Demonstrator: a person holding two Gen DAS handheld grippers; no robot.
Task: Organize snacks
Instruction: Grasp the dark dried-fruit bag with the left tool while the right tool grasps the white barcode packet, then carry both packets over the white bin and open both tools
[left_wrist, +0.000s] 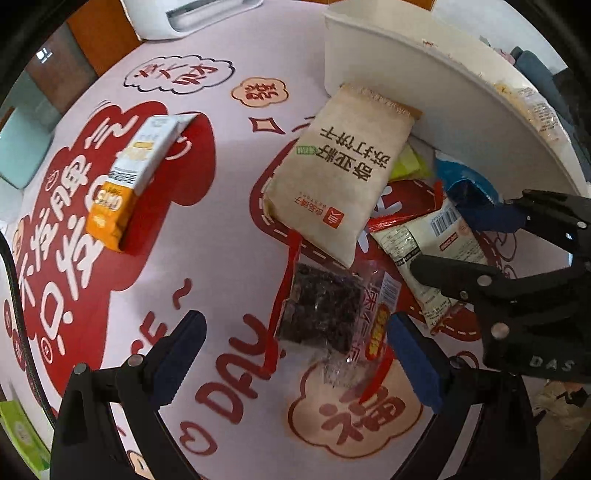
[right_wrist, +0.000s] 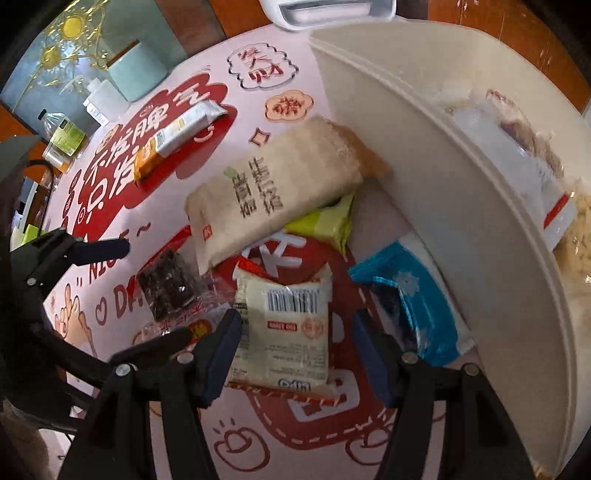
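- Orange pack (left_wrist: 122, 177): lies alone on the printed cloth (left_wrist: 207, 236) of the desk, toward its left side, well apart from the rest and from the bin. Untouched, by the look of it.
- Left claw (left_wrist: 295, 354): spread wide, pointing steeply down, hanging over the dark snack (left_wrist: 321, 310) in its clear wrapper. That snack lies between the two pads, but neither pad presses on it (so nothing is held yet).
- Beige bag (left_wrist: 340, 170): the biggest item, leaning with its top edge against the bin's outer wall and lying partly over a green pack (right_wrist: 325, 221).
- Right claw (right_wrist: 297, 347): partly spread, also pointing down, straddling the white pack (right_wrist: 291, 328) with the barcode. The pads stand on either side of it, apart from its edges as far as I can tell, so it grips nothing.
- Blue pack (right_wrist: 410, 295): on the cloth just beside the bin wall, right of the white pack.
- Bin (right_wrist: 424, 177): white, at the right side of the desk. A few pale wrapped snacks (right_wrist: 517, 155) already sit inside it.
- Progress (my judgement): early to middle. Some snacks are in the bin, but six remain outside on the desk. The dark snack and the white pack look like the next two to be lifted in.
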